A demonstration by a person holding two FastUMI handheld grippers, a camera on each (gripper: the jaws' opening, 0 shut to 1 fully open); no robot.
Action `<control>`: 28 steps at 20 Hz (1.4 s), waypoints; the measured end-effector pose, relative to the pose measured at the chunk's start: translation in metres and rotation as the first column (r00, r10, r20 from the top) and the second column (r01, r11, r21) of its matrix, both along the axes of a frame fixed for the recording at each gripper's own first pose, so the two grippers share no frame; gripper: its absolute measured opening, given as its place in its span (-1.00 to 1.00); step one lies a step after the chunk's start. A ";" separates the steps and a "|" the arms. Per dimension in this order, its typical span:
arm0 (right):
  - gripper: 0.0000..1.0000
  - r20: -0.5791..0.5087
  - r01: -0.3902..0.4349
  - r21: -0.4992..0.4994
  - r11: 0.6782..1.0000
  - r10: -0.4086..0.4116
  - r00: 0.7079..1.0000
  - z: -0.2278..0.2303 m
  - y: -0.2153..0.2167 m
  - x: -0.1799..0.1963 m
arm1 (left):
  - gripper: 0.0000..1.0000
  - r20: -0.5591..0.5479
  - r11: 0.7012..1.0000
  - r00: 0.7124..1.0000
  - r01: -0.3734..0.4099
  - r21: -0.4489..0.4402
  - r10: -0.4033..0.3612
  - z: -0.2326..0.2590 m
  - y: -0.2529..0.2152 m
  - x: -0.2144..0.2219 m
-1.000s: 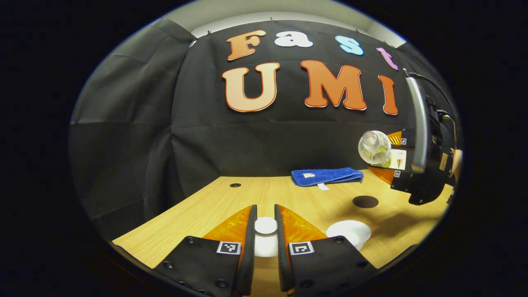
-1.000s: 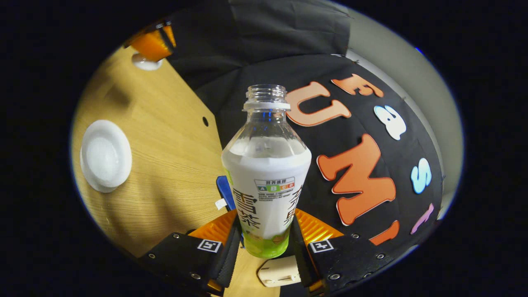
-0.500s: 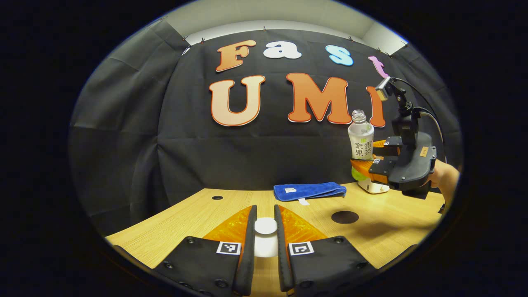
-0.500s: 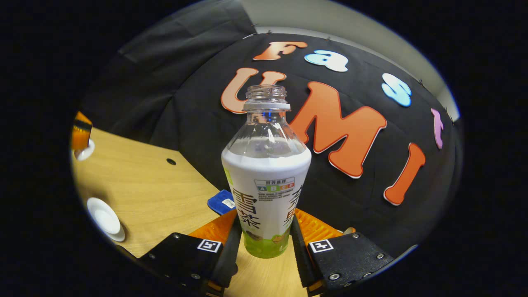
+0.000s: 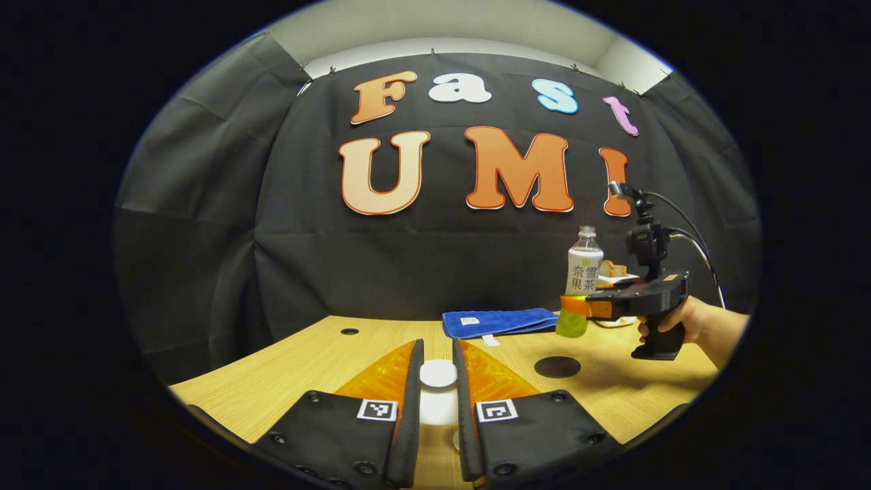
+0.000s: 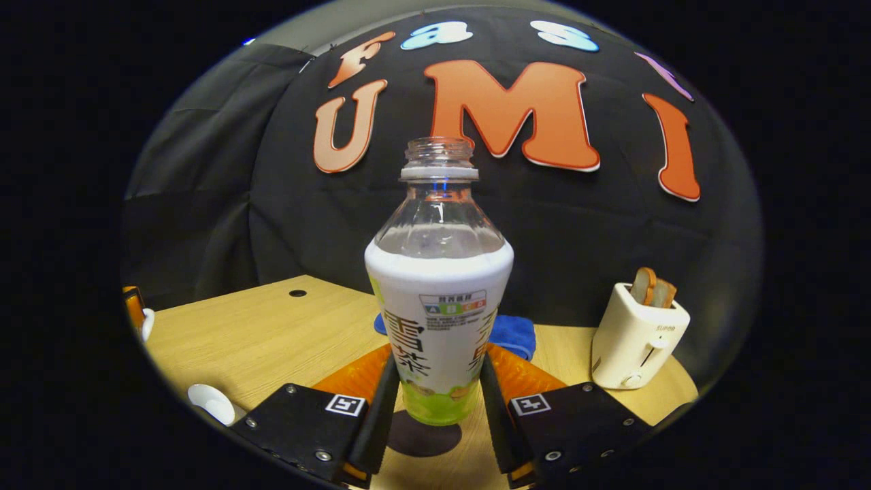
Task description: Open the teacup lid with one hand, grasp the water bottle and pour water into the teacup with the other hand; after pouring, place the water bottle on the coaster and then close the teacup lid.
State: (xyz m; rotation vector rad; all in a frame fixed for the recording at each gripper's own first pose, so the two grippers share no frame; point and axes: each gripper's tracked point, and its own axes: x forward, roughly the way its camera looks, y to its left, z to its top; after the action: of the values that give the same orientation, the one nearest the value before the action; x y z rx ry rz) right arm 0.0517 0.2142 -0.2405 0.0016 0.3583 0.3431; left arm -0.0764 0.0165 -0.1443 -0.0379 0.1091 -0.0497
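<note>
So the bottle's back upright now: a second ago we had it tipped right over above the cup, mouth pointing at the camera, and now our right gripper [image 6: 435,408] has swung it level and carried it over toward the coaster. The water bottle [image 6: 439,299] sits clamped between both fingers down near its base, uncapped, with water showing at the shoulder. In the right gripper view the dark round coaster [image 6: 423,437] is just below the bottle at 6 o'clock, and from the left gripper view the coaster [image 5: 557,367] sits on the table at about 4 o'clock with the bottle [image 5: 584,272] hanging above it, not touching yet. Pouring looks done to us, so next up is probably lowering it onto the coaster. Meanwhile our left gripper [image 5: 437,381] has its fingers closed on the white teacup lid [image 5: 438,374], held off the cup. The teacup [image 6: 212,403] itself shows at 8 o'clock in the right gripper view, open.
</note>
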 end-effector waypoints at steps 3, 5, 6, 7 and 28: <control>0.27 -0.072 -0.012 0.019 1.000 0.013 0.997 -0.017 0.010 -0.002 | -0.43 -0.008 1.000 1.000 0.010 -0.007 -0.010 -0.003 -0.007 0.003; 0.27 -0.113 -0.018 0.022 1.000 0.021 0.993 -0.031 0.016 -0.003 | -0.43 -0.013 1.000 1.000 0.012 -0.008 -0.013 -0.005 -0.009 0.005; 0.27 -0.127 -0.020 0.018 1.000 0.023 0.992 -0.035 0.018 -0.004 | -0.43 -0.016 1.000 1.000 0.012 -0.008 -0.012 -0.006 -0.010 0.005; 0.27 -0.139 -0.020 0.016 1.000 0.022 0.990 -0.040 0.019 -0.004 | -0.43 -0.020 1.000 1.000 0.012 -0.011 -0.012 -0.007 -0.010 0.006; 0.95 -0.126 -0.035 -0.018 0.999 0.033 0.992 -0.051 0.010 -0.032 | -0.43 -0.209 0.990 0.968 0.135 -0.038 -0.140 -0.089 -0.061 0.015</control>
State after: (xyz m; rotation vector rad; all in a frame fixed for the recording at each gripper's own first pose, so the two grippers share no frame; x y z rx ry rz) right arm 0.0199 0.2239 -0.2914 -0.0023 0.4865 0.3743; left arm -0.0617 -0.0447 -0.2336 -0.0594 0.3244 -0.1862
